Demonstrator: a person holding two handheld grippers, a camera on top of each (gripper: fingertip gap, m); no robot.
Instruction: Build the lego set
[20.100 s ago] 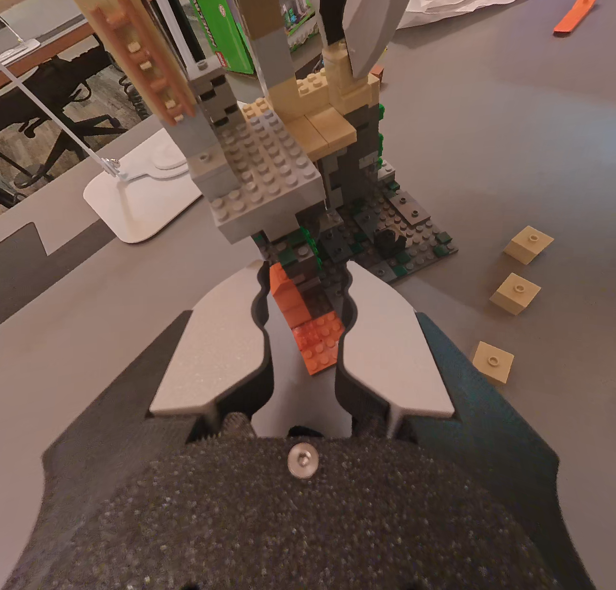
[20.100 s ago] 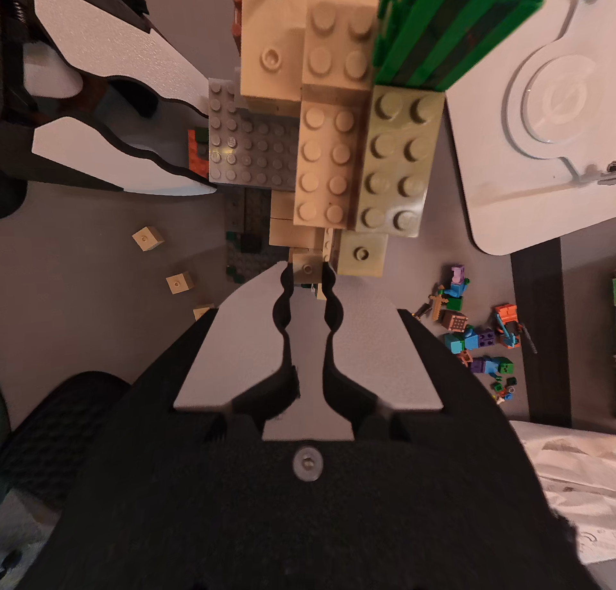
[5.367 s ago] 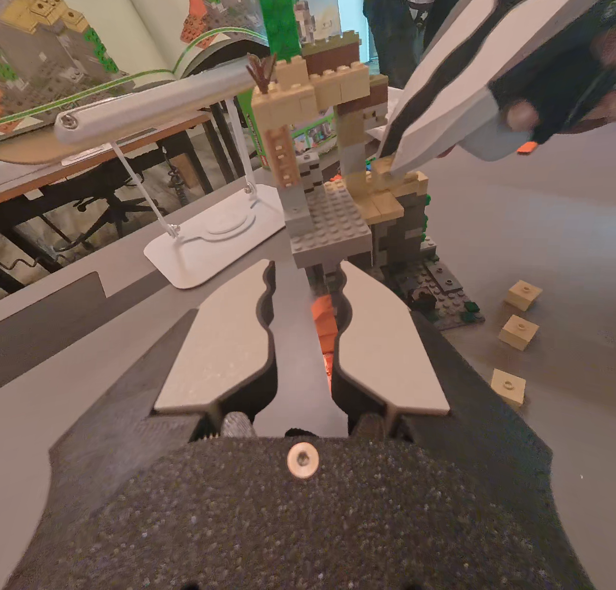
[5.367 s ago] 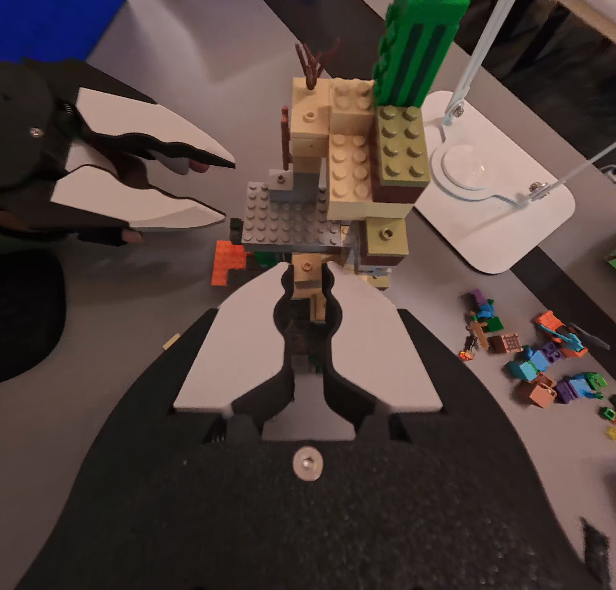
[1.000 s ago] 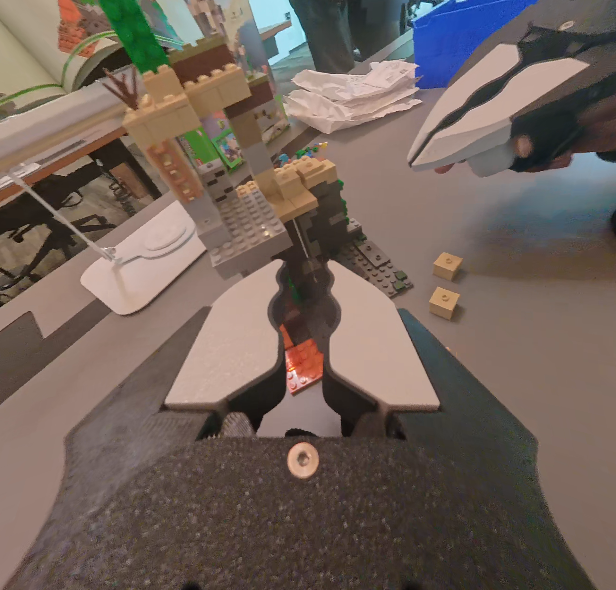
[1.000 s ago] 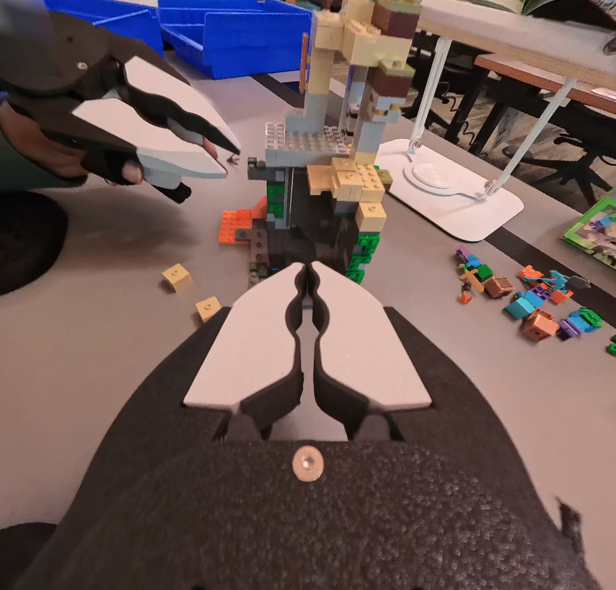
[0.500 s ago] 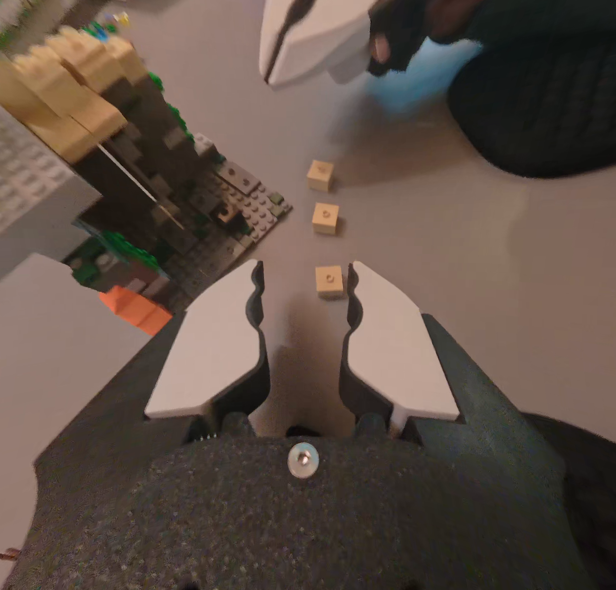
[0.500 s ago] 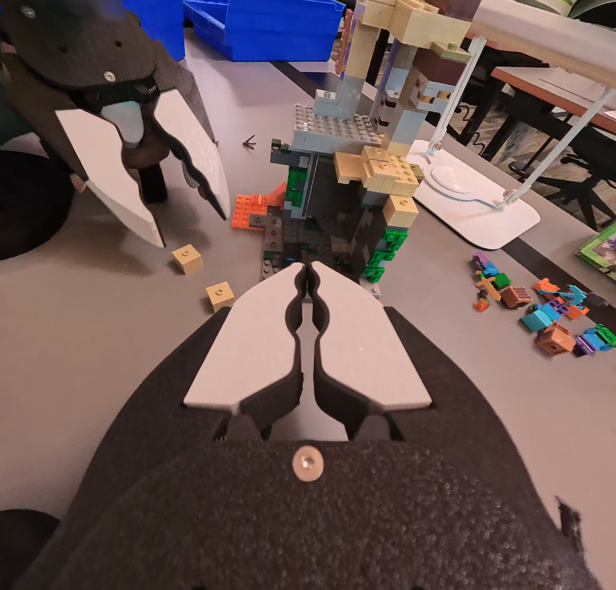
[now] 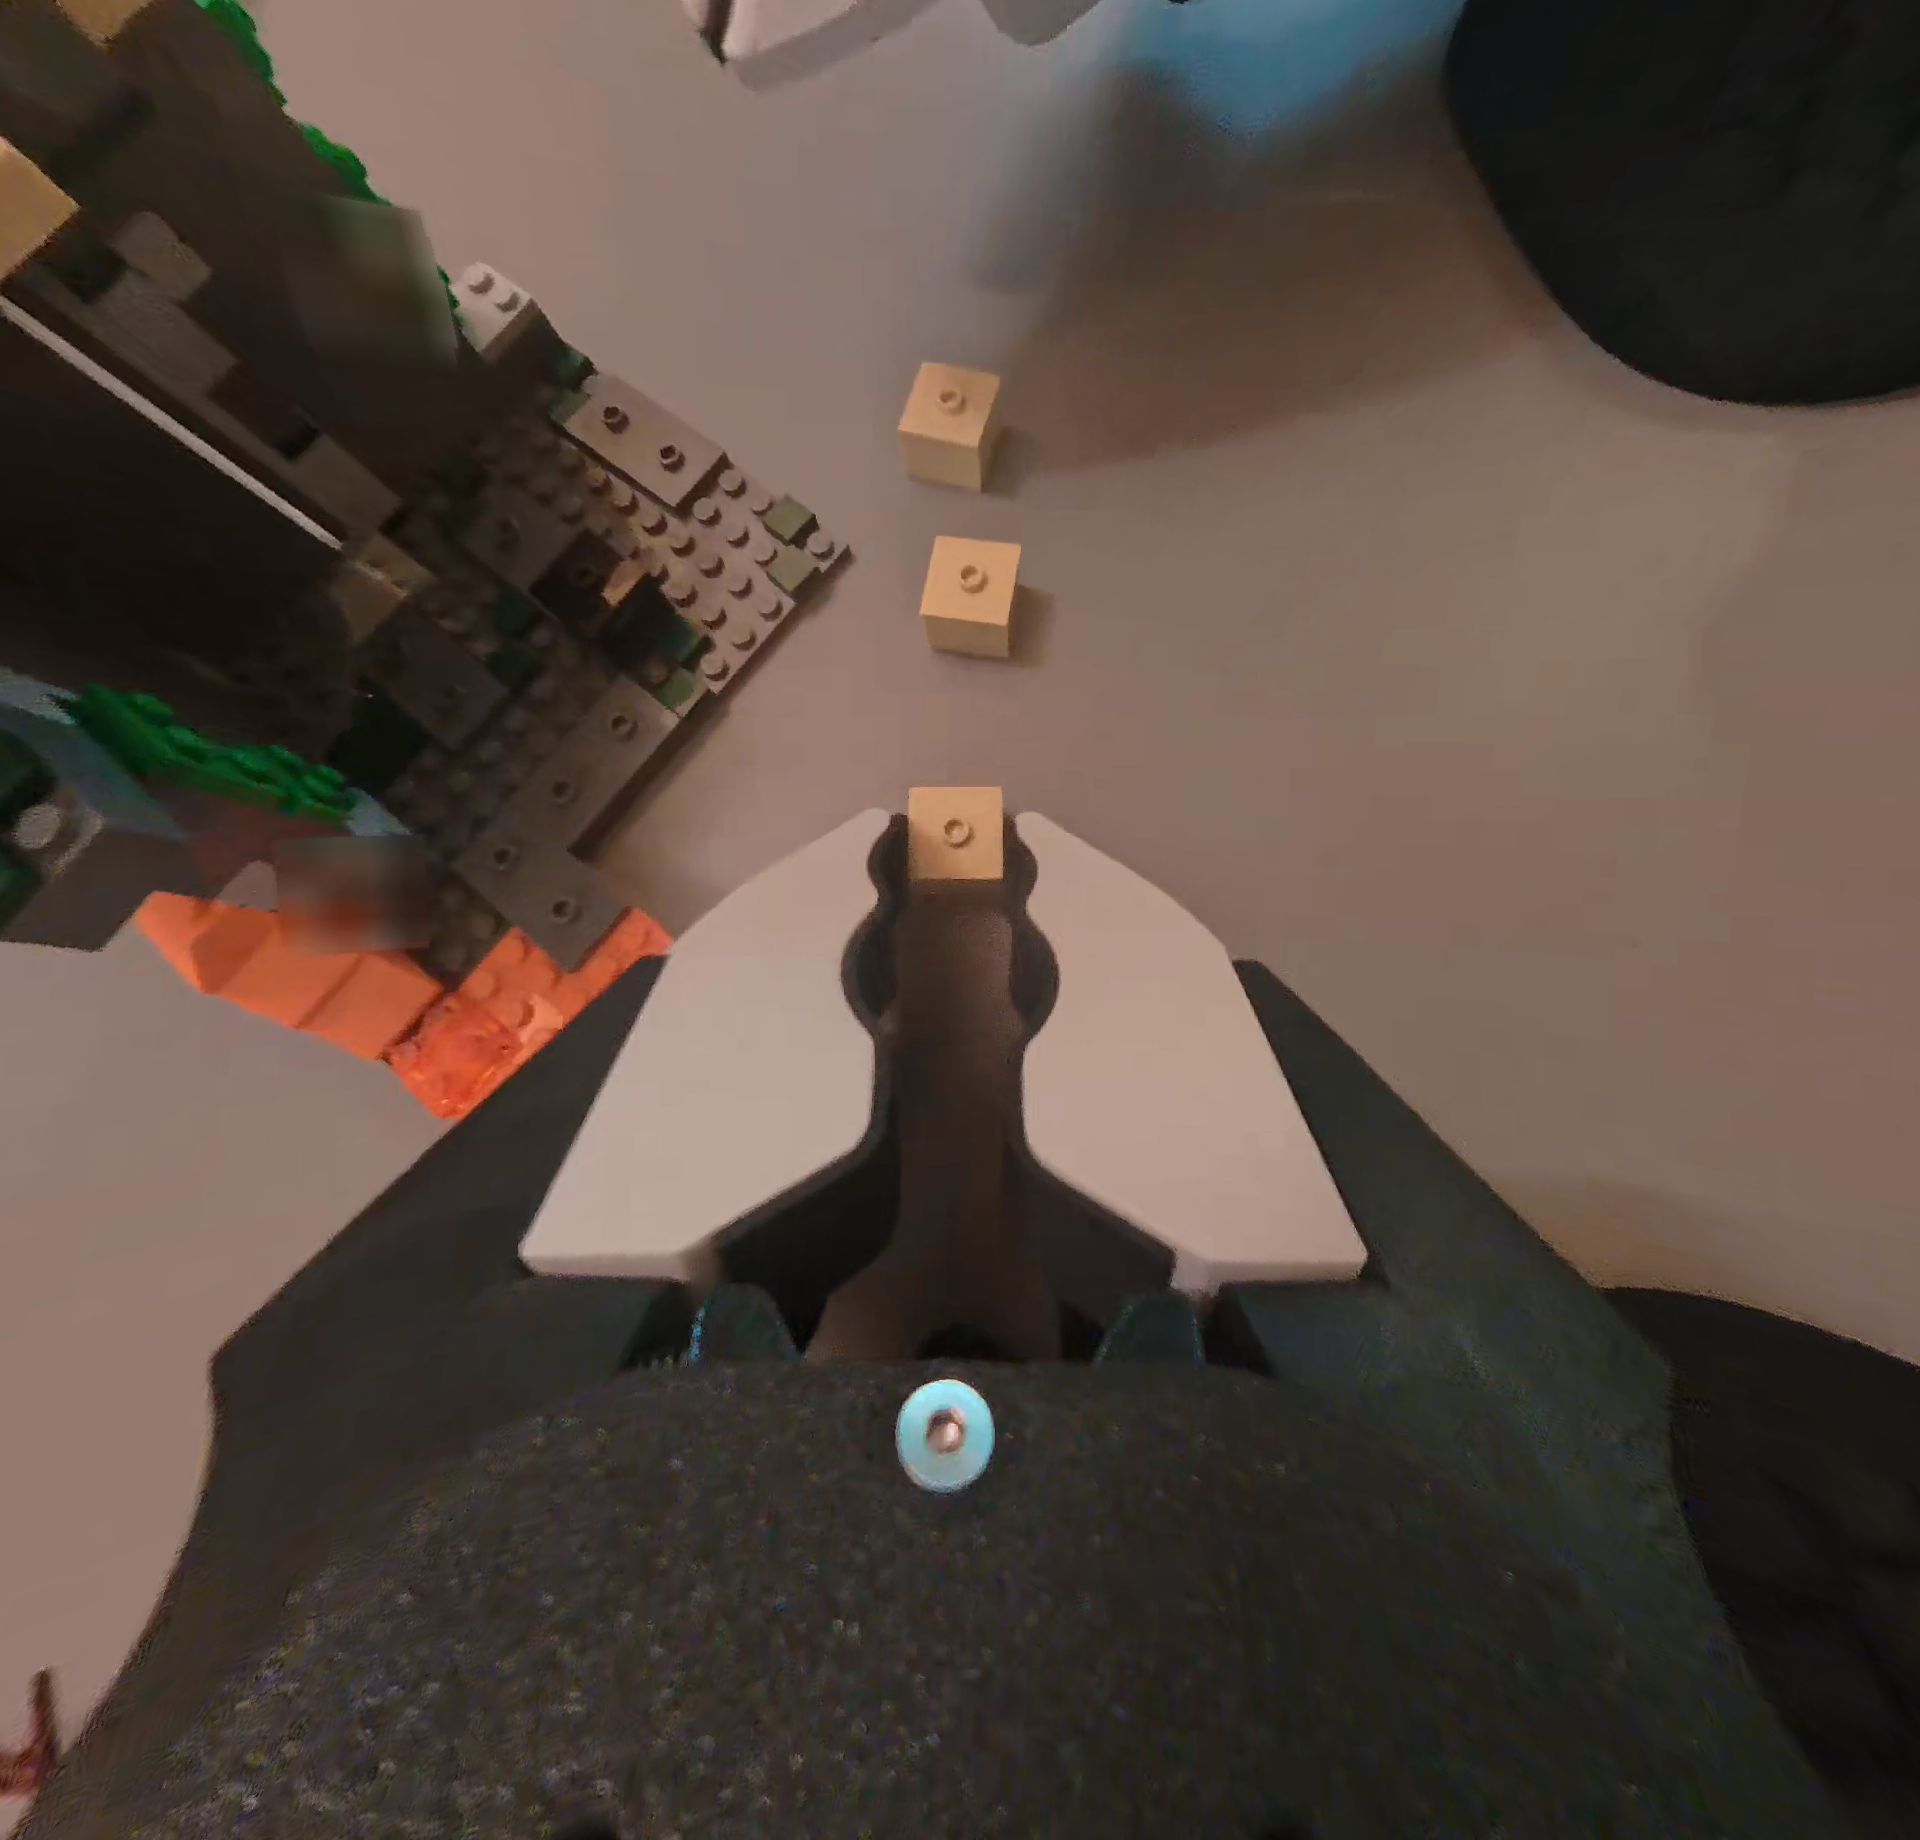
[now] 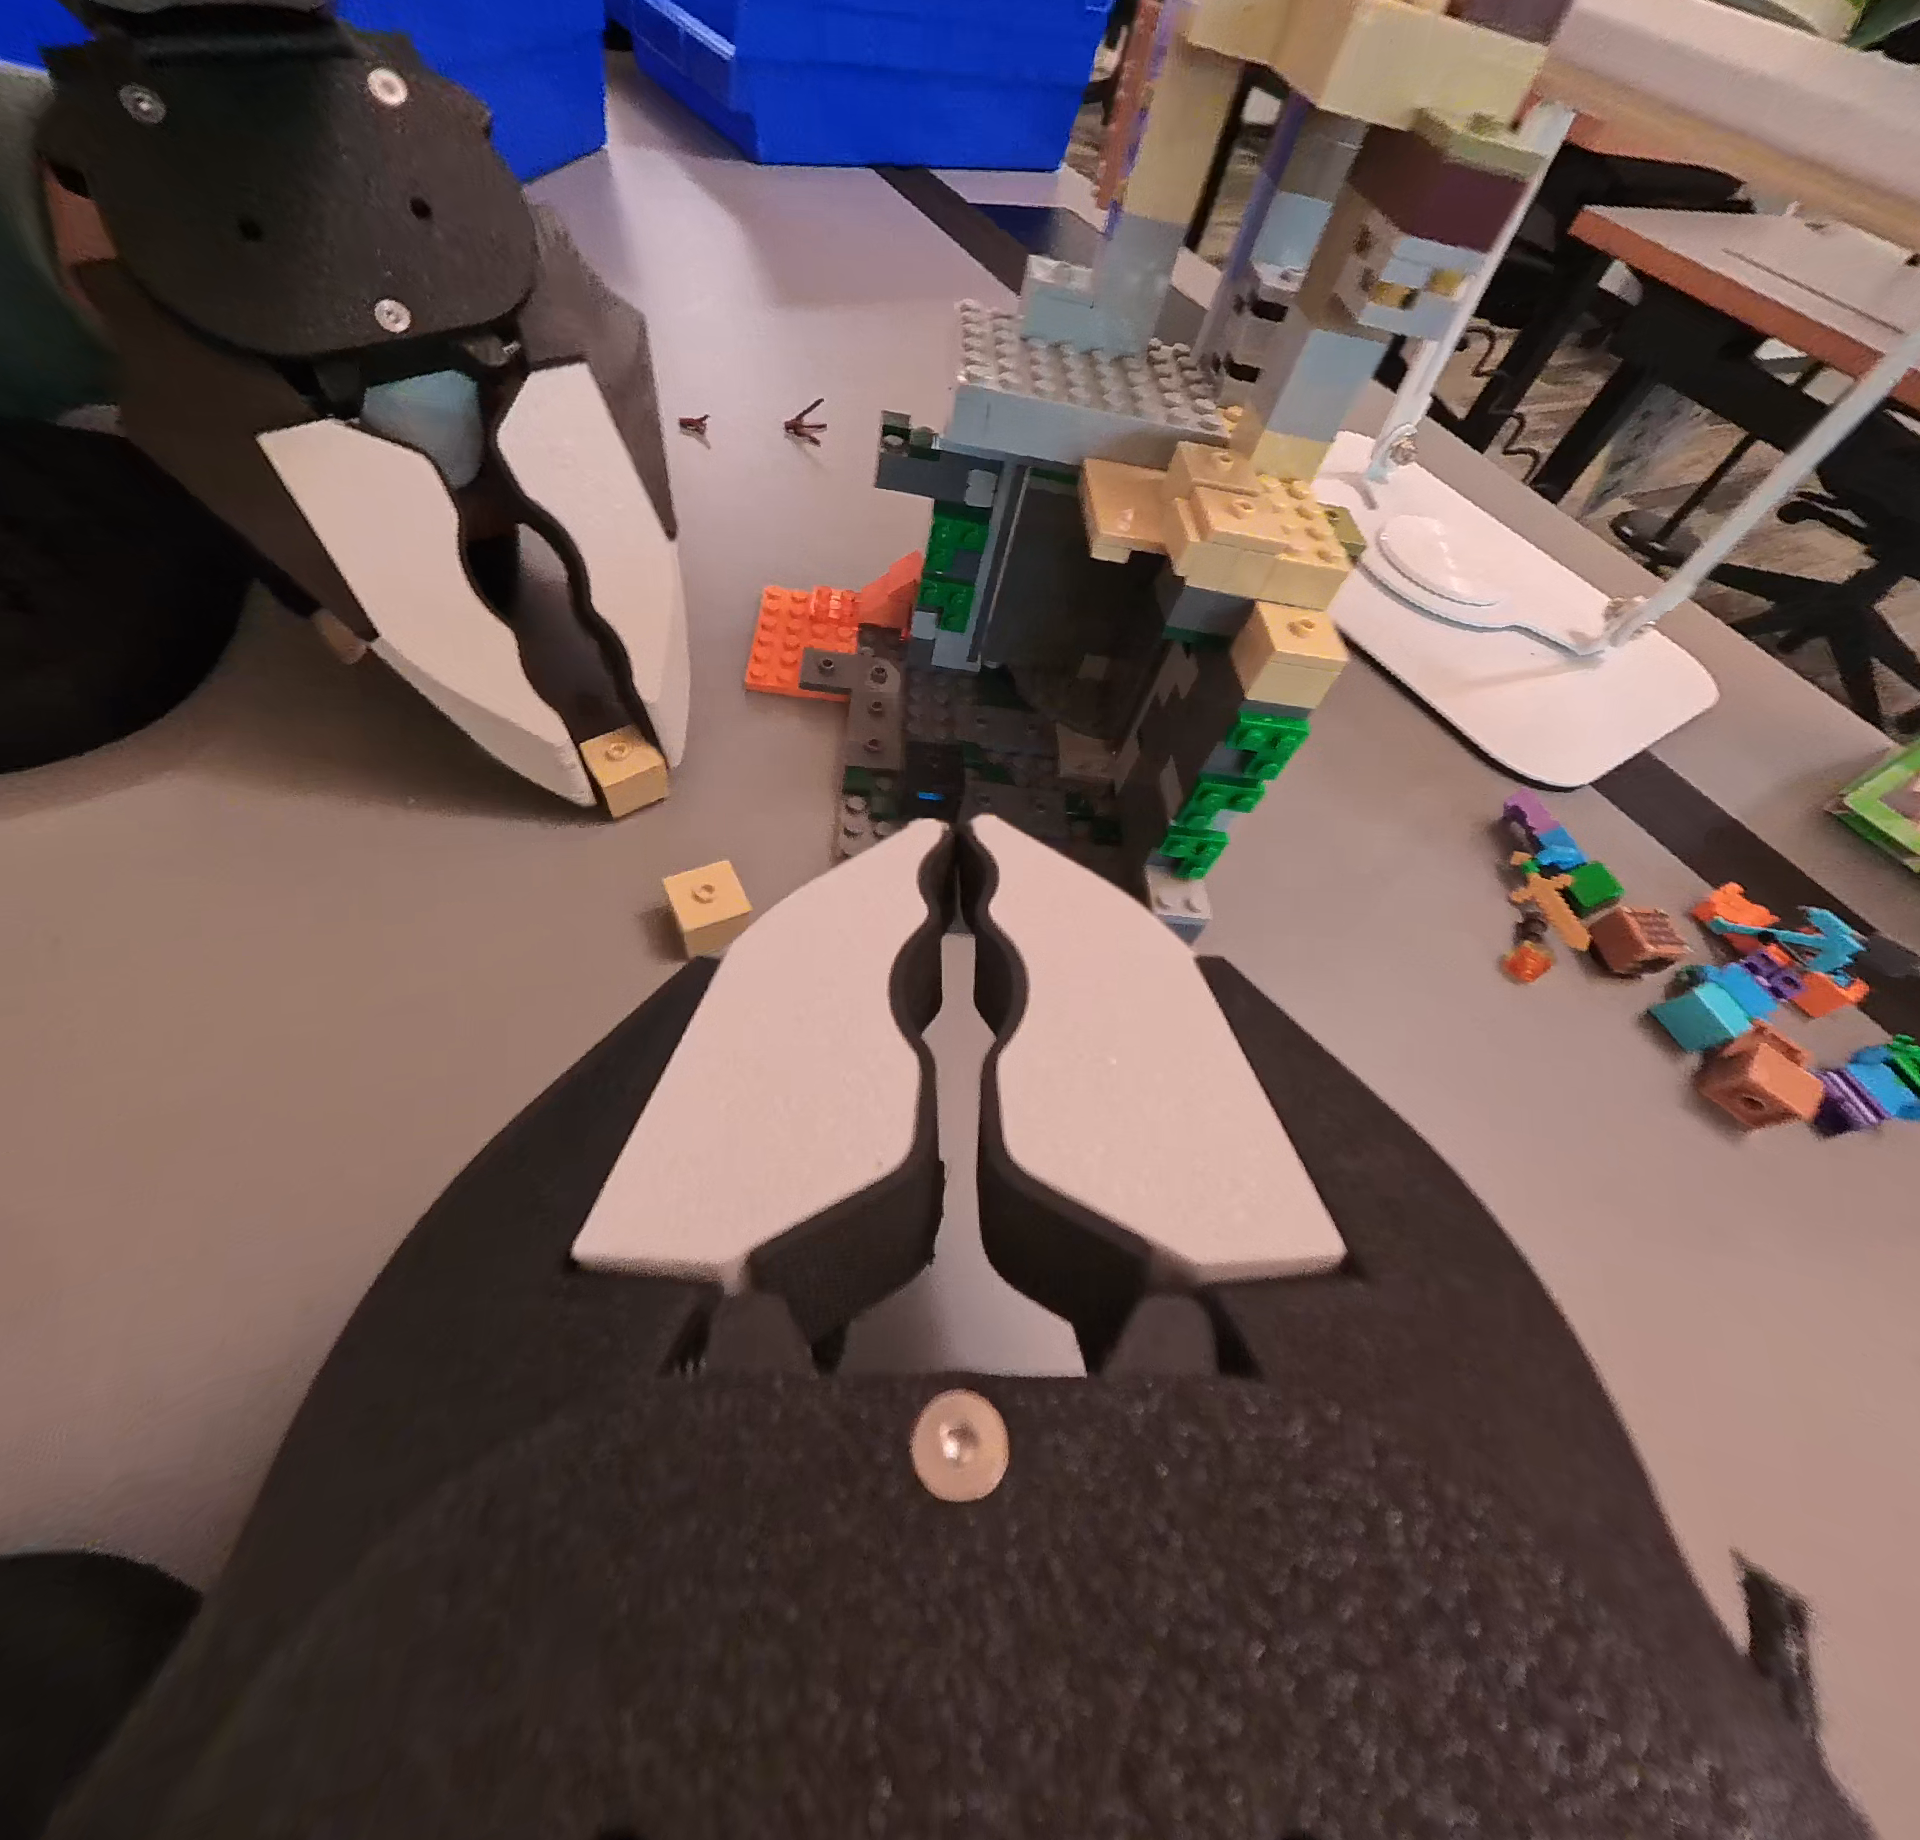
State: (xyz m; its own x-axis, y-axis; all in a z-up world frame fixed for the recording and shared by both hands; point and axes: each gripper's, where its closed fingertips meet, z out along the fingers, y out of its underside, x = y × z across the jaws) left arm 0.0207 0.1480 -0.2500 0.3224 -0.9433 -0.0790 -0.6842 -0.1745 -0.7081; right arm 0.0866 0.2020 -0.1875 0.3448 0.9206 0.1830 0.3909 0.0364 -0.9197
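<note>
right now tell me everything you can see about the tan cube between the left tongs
The tan cube is a small plastic lego brick, matte sand colour, with a single round stud centred on its top face. It sits upright on the grey table, stud up, at the very tips of the left tongs, whose pale fingers flank its two sides. The right wrist view shows the same brick on the tabletop, not lifted. Two matching cubes lie beyond it, apart.

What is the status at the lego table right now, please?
Left gripper shut on nearest tan brick, at table level. Right gripper shut, empty, facing the lego build. Two more tan bricks loose ahead; nothing in the way.
</note>
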